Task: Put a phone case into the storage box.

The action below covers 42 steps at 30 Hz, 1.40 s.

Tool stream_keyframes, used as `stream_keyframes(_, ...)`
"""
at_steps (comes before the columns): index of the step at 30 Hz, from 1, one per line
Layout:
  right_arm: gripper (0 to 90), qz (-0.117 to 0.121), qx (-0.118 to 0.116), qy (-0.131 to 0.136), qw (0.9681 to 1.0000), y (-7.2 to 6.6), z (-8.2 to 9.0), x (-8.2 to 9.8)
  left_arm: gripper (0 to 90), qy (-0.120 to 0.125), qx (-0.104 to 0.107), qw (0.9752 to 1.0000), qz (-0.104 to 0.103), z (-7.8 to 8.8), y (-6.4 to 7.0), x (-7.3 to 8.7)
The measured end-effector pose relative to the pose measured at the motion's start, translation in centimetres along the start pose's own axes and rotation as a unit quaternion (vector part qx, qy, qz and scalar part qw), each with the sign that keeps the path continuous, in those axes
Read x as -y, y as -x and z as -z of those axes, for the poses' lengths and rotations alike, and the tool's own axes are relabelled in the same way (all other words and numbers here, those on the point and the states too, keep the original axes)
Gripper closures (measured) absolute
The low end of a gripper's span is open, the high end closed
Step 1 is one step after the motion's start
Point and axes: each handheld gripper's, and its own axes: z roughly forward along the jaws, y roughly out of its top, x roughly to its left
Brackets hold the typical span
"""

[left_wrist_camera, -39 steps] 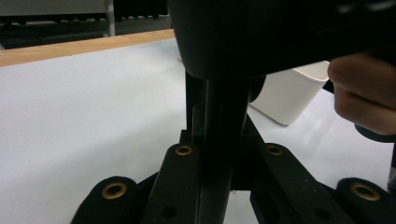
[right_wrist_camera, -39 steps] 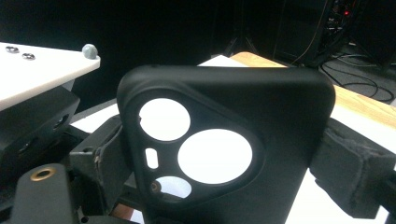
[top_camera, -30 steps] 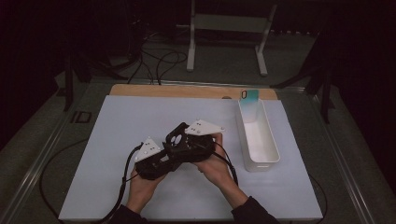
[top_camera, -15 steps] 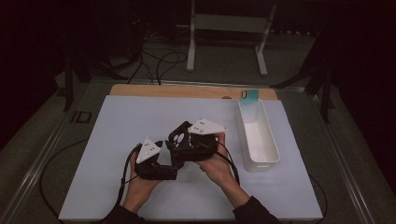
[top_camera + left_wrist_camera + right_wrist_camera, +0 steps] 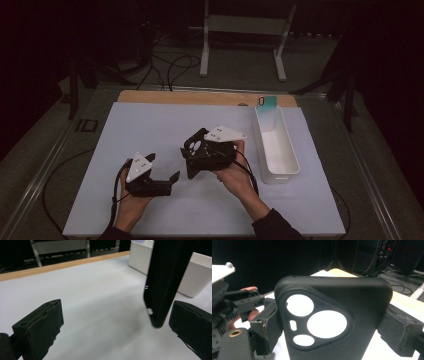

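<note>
Since the earlier frame the left tongs (image 5: 167, 180) have drawn away toward the near left, jaws just opened wide and empty; right tongs (image 5: 192, 155) clamp the black phone case (image 5: 329, 322) by its edges, upright above the tabletop (image 5: 150, 130), camera cutouts exposed; white bin (image 5: 276, 147) waits beside, likely its destination.

Dim overall, lit from above; dark surroundings, soft shadows on pale mat (image 5: 150, 130), close jaws blurred, slight grain.
</note>
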Motion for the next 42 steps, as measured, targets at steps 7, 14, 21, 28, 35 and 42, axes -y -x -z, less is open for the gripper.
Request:
stream_keyframes(7, 13.7, 0.0, 0.003, -0.001, 1.0, 0.4, 0.2, 0.0, 0.1, -0.007, -0.002, 1.0, -0.002, 1.5, -2.2, 1.9)
stream_keyframes(14, 13.7, 0.001, 0.009, 0.0, 1.0, 0.8, 0.5, -0.2, 0.0, -0.015, 0.008, 0.9995, -0.028, 2.7, -3.0, 3.5)
stream_keyframes(21, 13.6, -0.009, 0.008, 0.003, 0.9999, 1.2, 0.7, -0.7, 0.1, -0.019, -0.007, 0.9991, -0.038, 2.9, -3.0, 4.6)
stream_keyframes(28, 13.6, -0.014, 0.014, 0.006, 0.9998, 1.9, 0.9, -1.2, 0.1, -0.027, -0.011, 0.9989, -0.037, 2.5, -3.3, 4.9)
stream_keyframes(35, 13.5, -0.021, 0.023, -0.001, 0.9995, 2.5, 0.7, -1.5, 0.1, -0.028, -0.008, 0.9989, -0.038, 2.1, -3.0, 4.9)
stream_keyframes(42, 13.5, -0.033, 0.033, -0.006, 0.9989, 3.5, 0.6, -2.0, 0.1, -0.021, -0.011, 0.9992, -0.033, 2.2, -3.0, 4.9)
